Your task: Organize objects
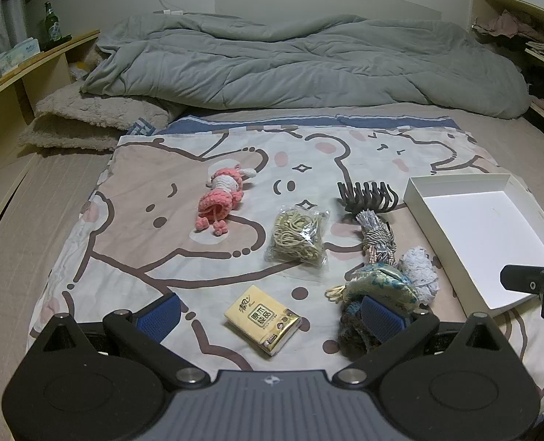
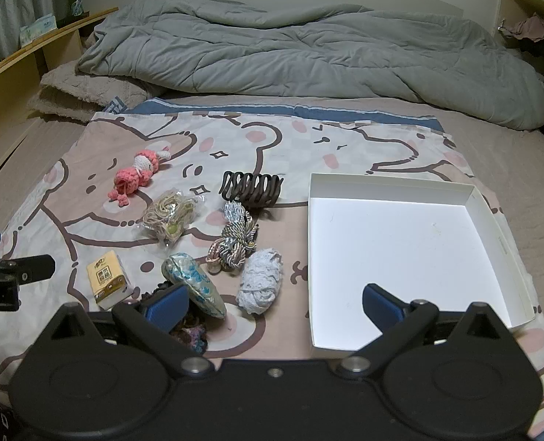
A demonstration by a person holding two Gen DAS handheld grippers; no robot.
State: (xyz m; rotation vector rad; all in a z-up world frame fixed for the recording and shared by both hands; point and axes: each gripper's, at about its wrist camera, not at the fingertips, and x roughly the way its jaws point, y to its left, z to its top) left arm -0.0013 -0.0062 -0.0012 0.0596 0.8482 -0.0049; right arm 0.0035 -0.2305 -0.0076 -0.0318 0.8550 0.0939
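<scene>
Small items lie on a cartoon-print cloth on a bed: a pink crochet doll (image 1: 222, 198) (image 2: 136, 177), a bag of cord (image 1: 300, 236) (image 2: 168, 217), a dark hair claw (image 1: 368, 194) (image 2: 251, 188), a twisted rope bundle (image 1: 378, 237) (image 2: 235, 240), a white lace roll (image 1: 420, 268) (image 2: 260, 281), a blue-patterned pouch (image 1: 382, 288) (image 2: 194, 283) and a tissue pack (image 1: 262, 319) (image 2: 108, 279). An empty white box lid (image 1: 485, 235) (image 2: 411, 246) sits at the right. My left gripper (image 1: 270, 312) hovers open over the tissue pack. My right gripper (image 2: 275, 303) is open, holding nothing.
A rumpled grey duvet (image 1: 290, 62) (image 2: 308, 51) fills the far half of the bed. Folded beige blankets (image 1: 95, 117) lie at the far left. Wooden shelves flank the bed, with a green bottle (image 1: 50, 25) on the left one.
</scene>
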